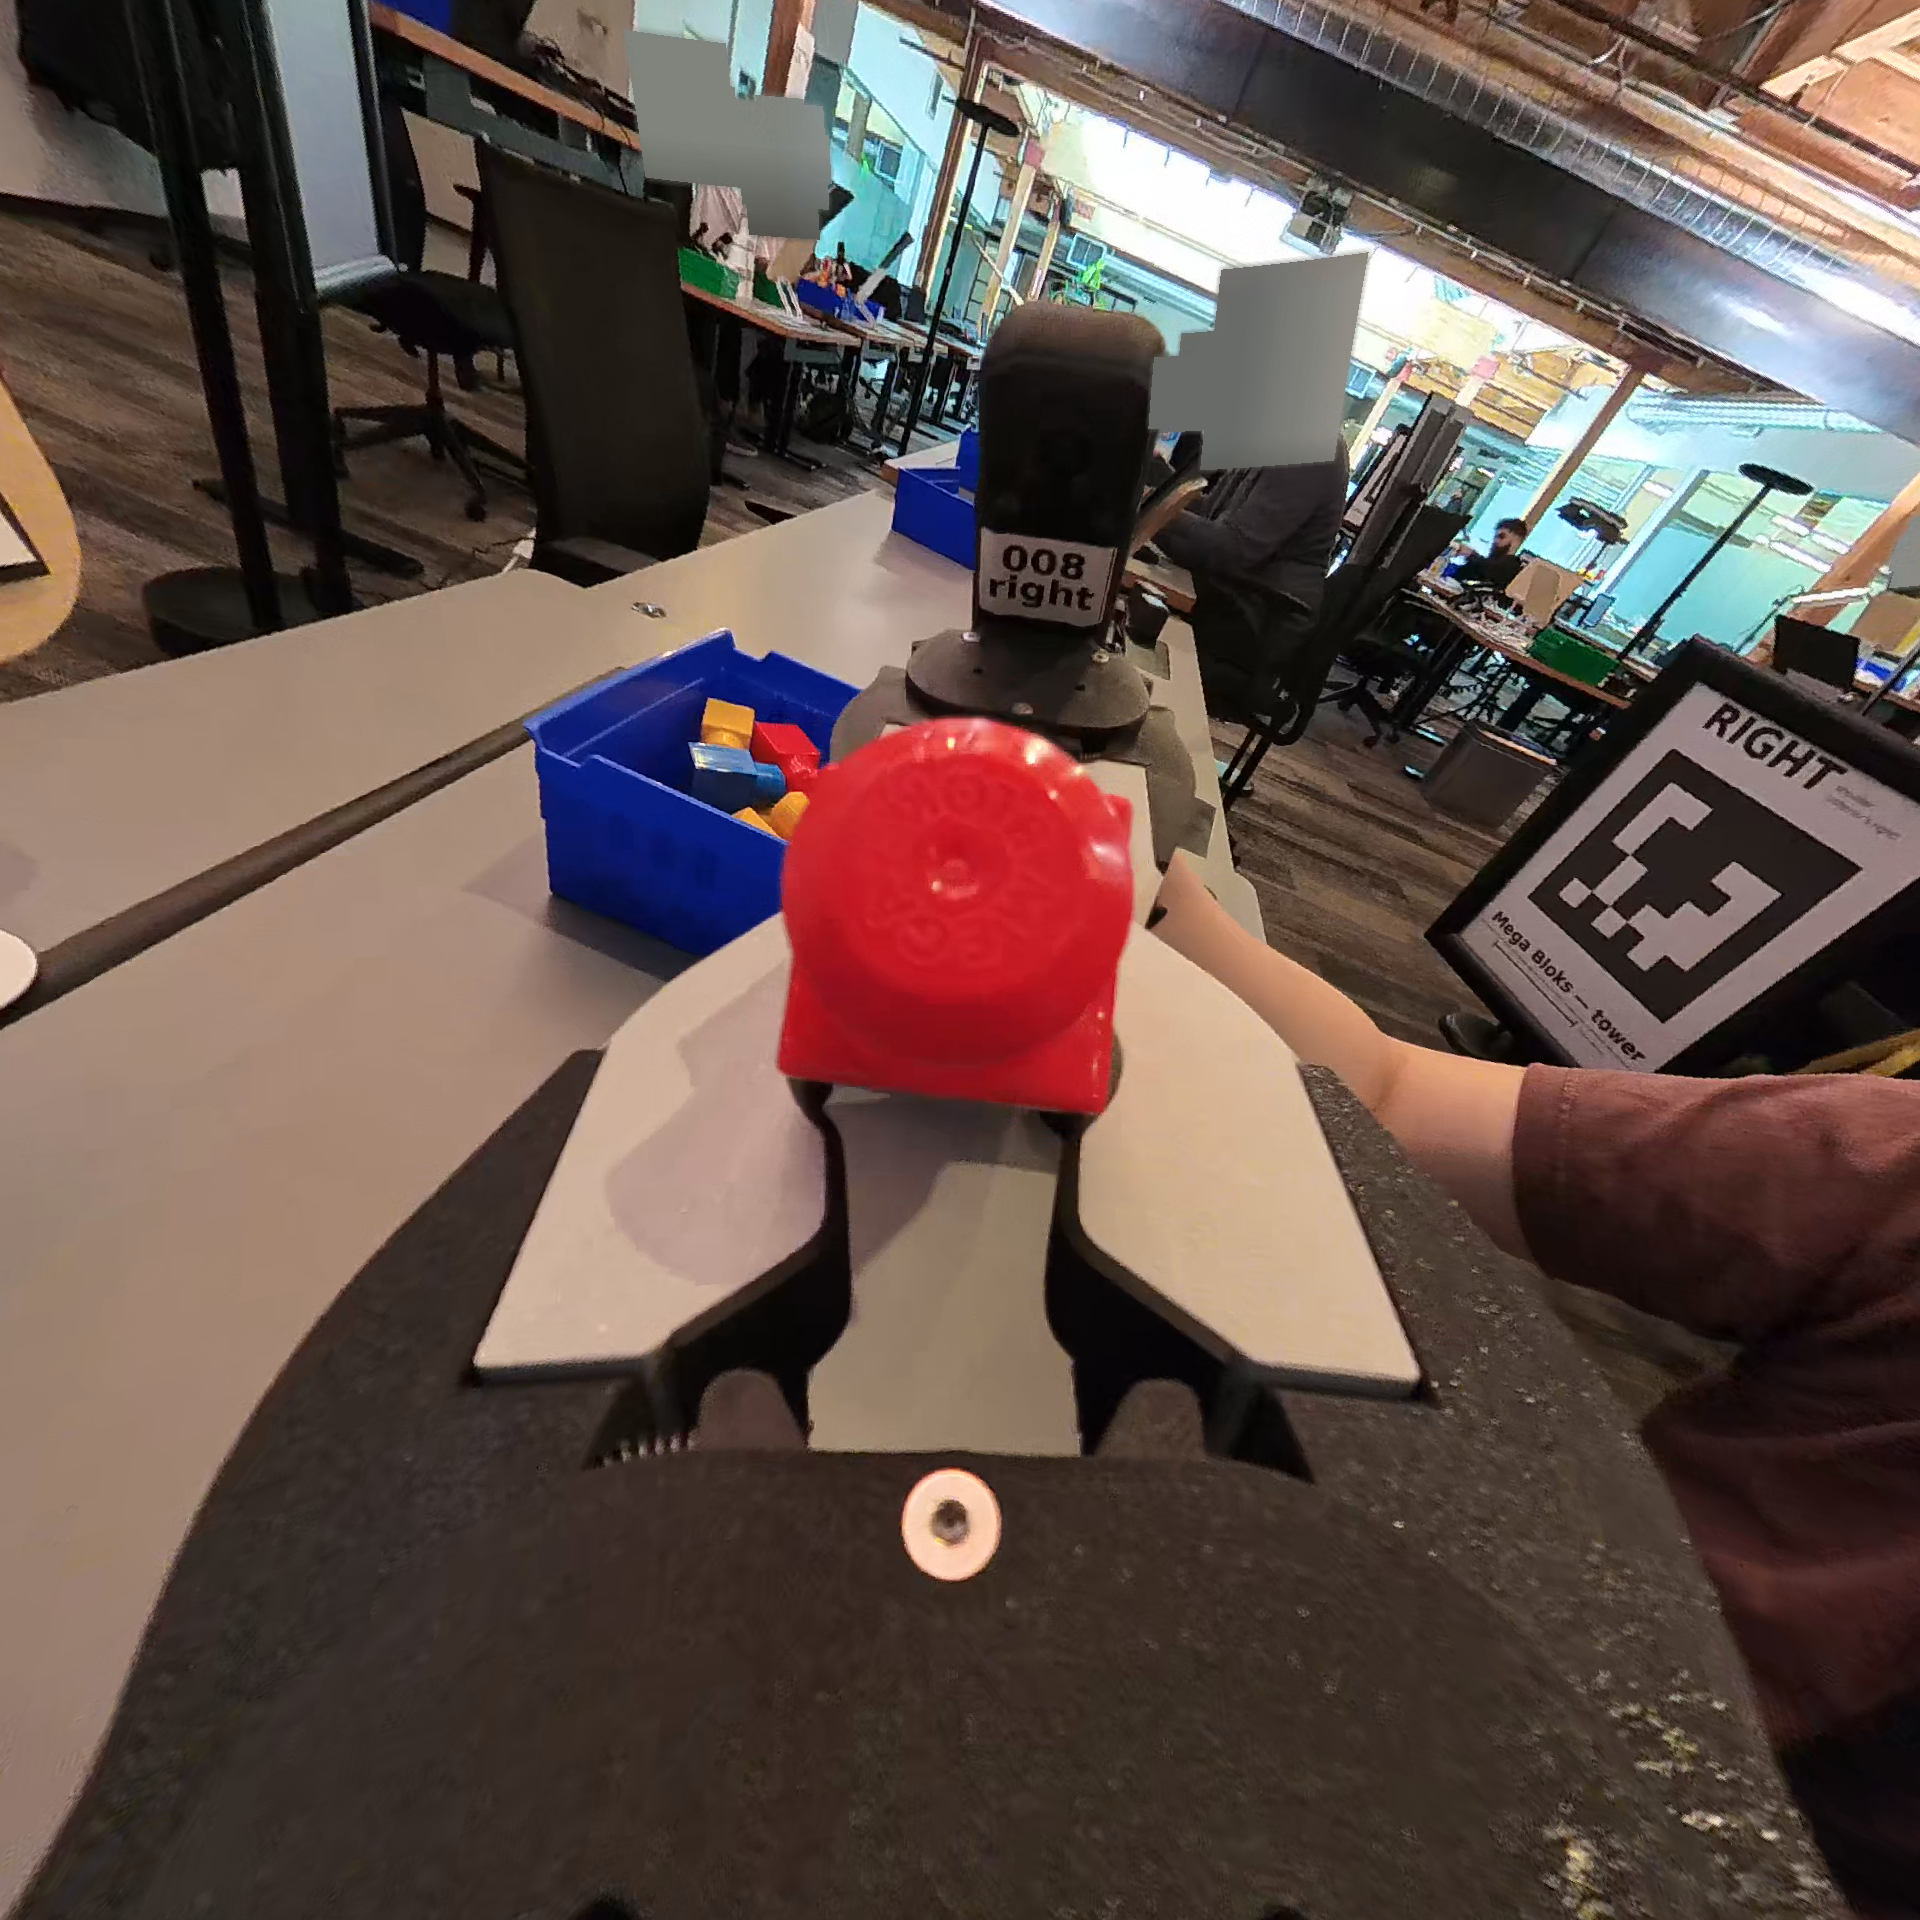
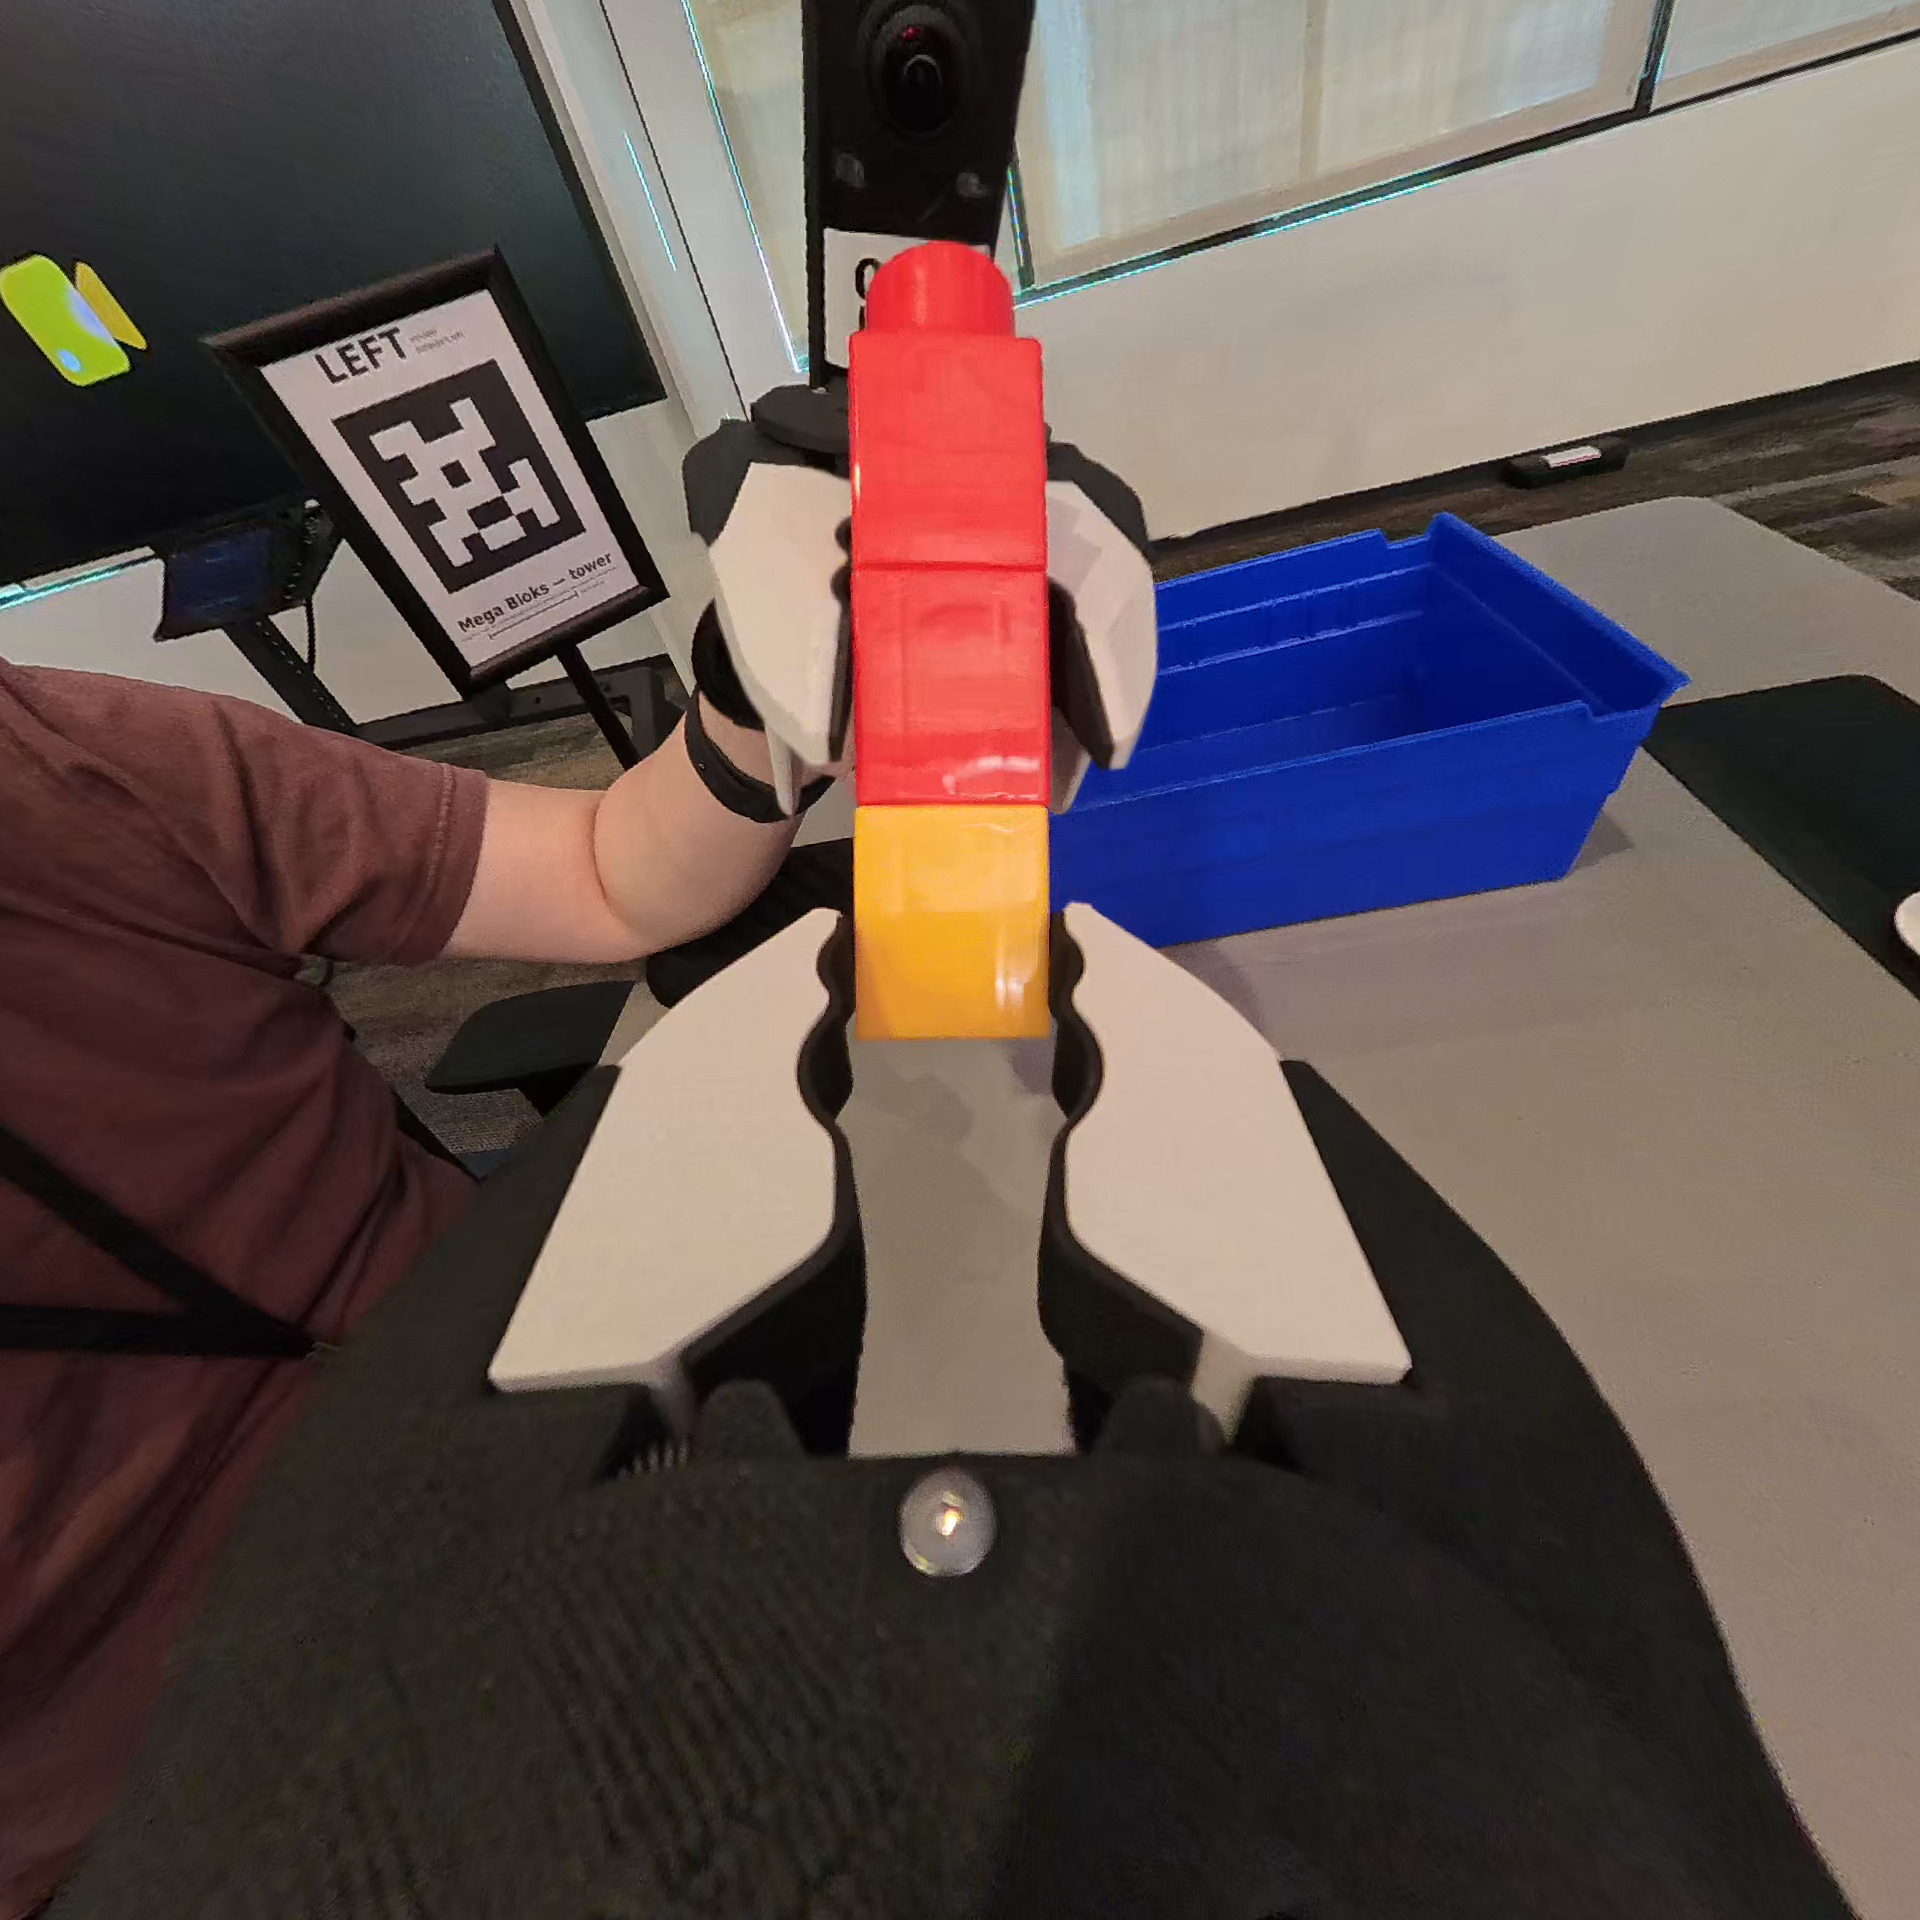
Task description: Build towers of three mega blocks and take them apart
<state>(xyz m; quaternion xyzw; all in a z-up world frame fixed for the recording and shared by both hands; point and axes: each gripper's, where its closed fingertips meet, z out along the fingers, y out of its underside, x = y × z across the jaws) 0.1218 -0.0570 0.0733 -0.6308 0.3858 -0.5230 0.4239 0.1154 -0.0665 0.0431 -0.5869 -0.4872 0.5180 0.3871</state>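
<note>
I have one tower (image 2: 948, 665) of three blocks held up above the grey surface (image 2: 1455, 1039): one yellow block (image 2: 948, 925) at my end, then two red blocks, the middle one (image 2: 948, 675) and the far one (image 2: 948, 447) with its single round stud on top.

My right gripper (image 2: 948, 977) is closed onto the yellow block, one pad against each of its two sides.

My left gripper (image 2: 940, 623) comes at the tower from the opposite side, its two fingers flanking the red blocks. On one side a finger (image 2: 790, 623) lies right against the red. On the other I see a little space, so I cannot tell whether that gripper is clamping.

There are two blue bins. One (image 2: 1351, 790) stands behind the tower with no blocks showing in the part I see. The other (image 1: 644, 821) holds loose blocks: at least two yellow, one red and one blue, the rest hidden behind the tower.
</note>
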